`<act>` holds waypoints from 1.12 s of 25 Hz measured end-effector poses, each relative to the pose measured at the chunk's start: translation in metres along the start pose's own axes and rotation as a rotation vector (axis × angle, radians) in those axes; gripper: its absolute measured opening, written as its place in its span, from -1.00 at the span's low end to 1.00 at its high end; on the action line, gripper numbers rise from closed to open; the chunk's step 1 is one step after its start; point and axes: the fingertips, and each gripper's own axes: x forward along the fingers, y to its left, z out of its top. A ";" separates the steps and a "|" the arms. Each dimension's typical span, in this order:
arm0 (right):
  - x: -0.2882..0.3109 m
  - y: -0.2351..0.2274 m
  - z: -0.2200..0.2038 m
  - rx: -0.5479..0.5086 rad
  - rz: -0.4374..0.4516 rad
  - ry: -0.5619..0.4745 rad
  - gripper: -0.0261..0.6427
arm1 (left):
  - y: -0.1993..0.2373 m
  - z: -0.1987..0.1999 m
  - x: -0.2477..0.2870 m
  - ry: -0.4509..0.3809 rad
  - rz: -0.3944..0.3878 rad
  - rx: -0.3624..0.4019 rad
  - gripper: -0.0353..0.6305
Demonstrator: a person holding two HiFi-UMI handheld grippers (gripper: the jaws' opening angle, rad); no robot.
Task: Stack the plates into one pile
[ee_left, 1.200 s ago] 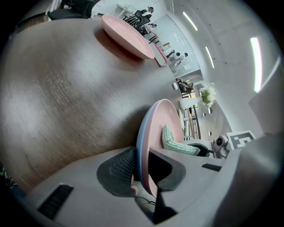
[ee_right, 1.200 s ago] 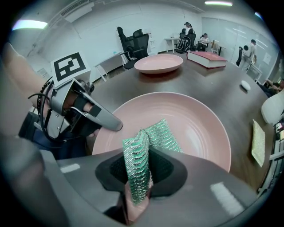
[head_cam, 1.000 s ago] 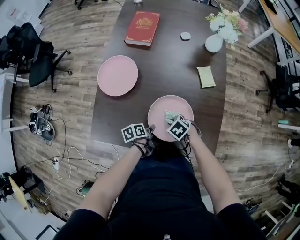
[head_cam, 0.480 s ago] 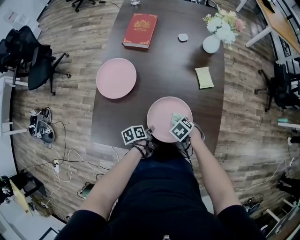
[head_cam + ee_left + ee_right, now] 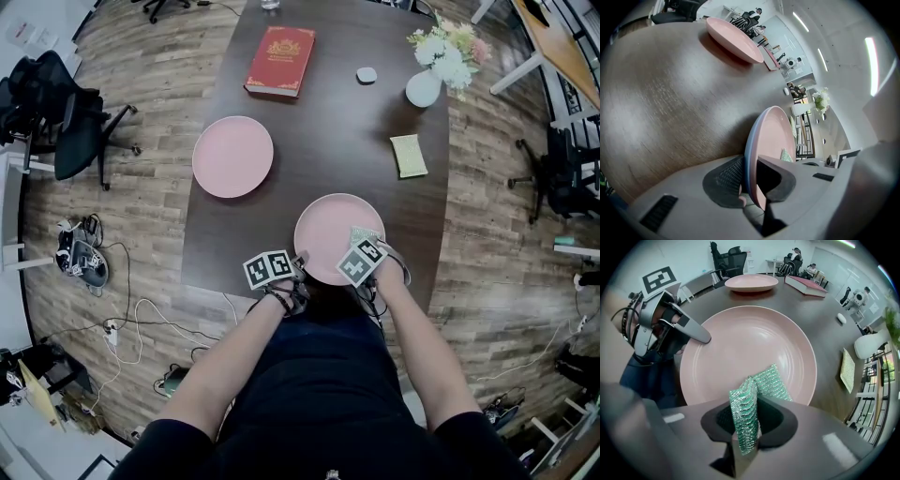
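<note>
Plate (image 5: 323,225) at tabletop (image 5: 347,122) near edge; left tool (image 5: 750,183) clamped on rim. Right tool (image 5: 746,430) pinches sponge (image 5: 766,380) over it. Step: pickup. Next, prob.: lift, carry fwd-left to 2nd plate (image 5: 232,156), kept level.

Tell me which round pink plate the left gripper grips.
The nearer round pink plate: the left gripper pinches its rim, while the farther plate lies free.
</note>
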 end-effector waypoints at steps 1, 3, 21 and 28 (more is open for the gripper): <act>0.000 0.000 -0.001 -0.007 -0.011 0.007 -0.67 | 0.000 0.000 0.000 0.000 0.001 0.000 -0.75; 0.001 -0.002 -0.002 -0.019 -0.030 0.018 -0.67 | 0.000 0.001 0.001 0.000 0.001 0.001 -0.75; 0.000 -0.001 -0.007 -0.029 -0.037 0.035 -0.67 | -0.001 0.002 0.000 0.011 -0.003 0.011 -0.75; -0.001 0.001 0.000 -0.018 0.034 -0.047 -0.67 | -0.002 0.002 0.002 0.043 -0.022 0.022 -0.75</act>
